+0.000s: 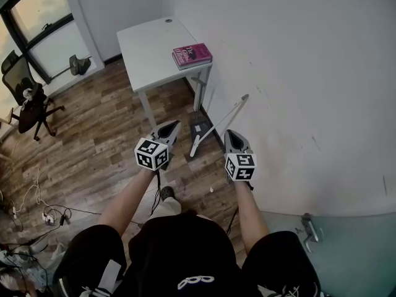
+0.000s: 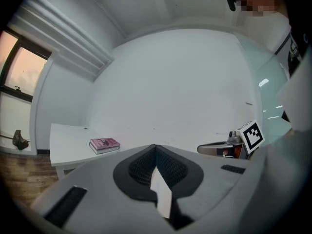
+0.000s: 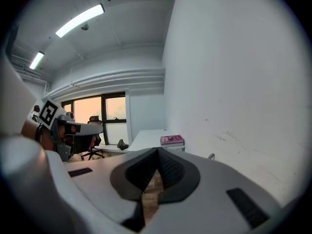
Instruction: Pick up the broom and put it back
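Grey long-handled broom [image 1: 218, 119] leaning on white wall [image 1: 297, 73]: lower end meets a dark flat piece [image 1: 199, 129] by the table leg, can't tell bristles from dustpan. In the right gripper view only the handle tip [image 3: 212, 156] peeks over the right gripper [image 3: 158, 150] body, rest hidden. Left gripper view: broom fully hidden behind the gripper body. Pink paperback book [image 1: 192, 55]: cover print too small to read. Dark-framed window [image 1: 37, 17] cut by top-left edge. Floor cables [image 1: 25, 215] run off left edge. Frosted glass panel [image 1: 359, 252] cut by bottom-right corner.

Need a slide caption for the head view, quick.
Left gripper and right gripper, both shut, face the broom leaning on the wall beside the desk.
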